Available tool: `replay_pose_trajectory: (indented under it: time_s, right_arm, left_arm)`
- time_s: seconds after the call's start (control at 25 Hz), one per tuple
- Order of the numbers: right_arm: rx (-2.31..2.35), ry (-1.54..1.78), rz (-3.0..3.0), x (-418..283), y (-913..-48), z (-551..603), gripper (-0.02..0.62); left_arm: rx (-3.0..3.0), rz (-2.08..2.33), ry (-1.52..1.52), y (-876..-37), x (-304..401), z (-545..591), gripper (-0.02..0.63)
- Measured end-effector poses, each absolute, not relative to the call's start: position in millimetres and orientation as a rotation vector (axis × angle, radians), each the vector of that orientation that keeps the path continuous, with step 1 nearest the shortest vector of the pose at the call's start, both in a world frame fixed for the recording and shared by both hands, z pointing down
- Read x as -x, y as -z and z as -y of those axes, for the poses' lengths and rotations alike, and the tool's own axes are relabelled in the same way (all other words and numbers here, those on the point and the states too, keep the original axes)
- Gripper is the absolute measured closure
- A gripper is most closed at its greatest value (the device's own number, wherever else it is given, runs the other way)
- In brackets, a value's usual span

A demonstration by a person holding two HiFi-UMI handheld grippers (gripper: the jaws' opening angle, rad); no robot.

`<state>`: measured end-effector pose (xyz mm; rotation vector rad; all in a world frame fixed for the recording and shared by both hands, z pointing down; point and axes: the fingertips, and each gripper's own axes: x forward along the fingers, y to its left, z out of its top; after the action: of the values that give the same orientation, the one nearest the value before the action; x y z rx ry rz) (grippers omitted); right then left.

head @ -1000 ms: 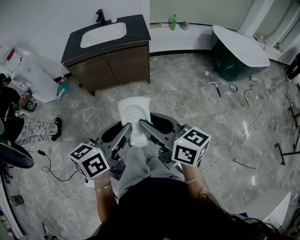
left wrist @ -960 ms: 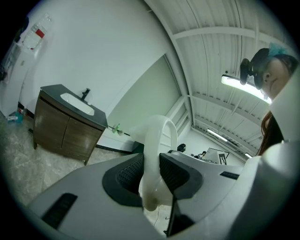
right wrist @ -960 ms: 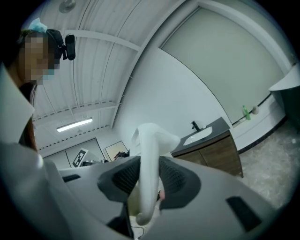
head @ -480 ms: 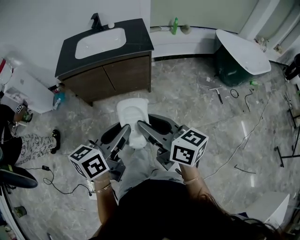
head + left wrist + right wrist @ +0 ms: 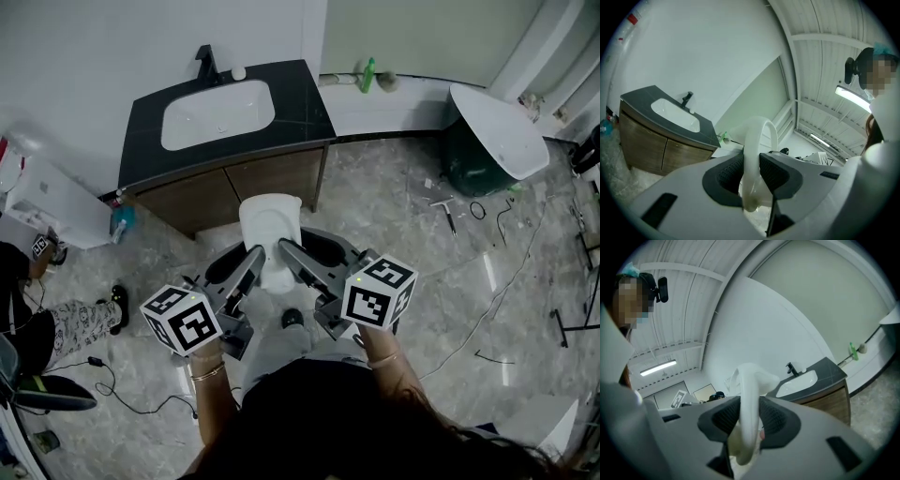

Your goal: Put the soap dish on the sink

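Nearest the body, the left tool (image 5: 246, 270) and the right tool (image 5: 298, 262) are both closed on the white soap dish (image 5: 270, 223), one on each side. Neither is empty, and each stands at a middling width set by the dish's rim. The step in hand is judged to be the carry toward the sink (image 5: 217, 114), with placement not yet done.

For it to be done well, the two grips should be matched so that the dish is neither twisted nor let slip, and the dish should be held level. It should be brought above the front of the cabinet (image 5: 234, 187) and over the dark surface (image 5: 302, 101). It should then be lowered onto a bare strip beside the basin, clear of the black faucet (image 5: 204, 64) at the back. Neither tool should be opened until the dish is resting there.

As to position, the near part of the dish is pinched between the ribbed dark pads, as is shown in both gripper views. Its far end projects beyond the tool tips toward the cabinet. The dish is held in the air above the floor (image 5: 403, 216), short of the surface and well apart from the sink.
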<state>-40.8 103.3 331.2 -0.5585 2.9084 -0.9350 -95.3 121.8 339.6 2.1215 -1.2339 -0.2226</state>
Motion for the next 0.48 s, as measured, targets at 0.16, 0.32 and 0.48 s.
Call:
replay_pose_trajectory:
  time_s: [0.16, 0.32, 0.48]
  right_arm:
    - [0.577, 0.954, -2.910, 63, -336, -76, 0.462]
    - [0.586, 0.977, -2.909, 79, -343, -43, 0.461]
    - [0.600, 0.990, -2.907, 91, -354, -1, 0.462]
  left_arm:
    - [-2.098, 1.229, 0.247, -345, 118, -95, 0.495]
    - [-2.068, 1.233, 0.240, -351, 134, -63, 0.495]
    - [-2.057, 1.226, 0.254, -363, 146, -20, 0.495]
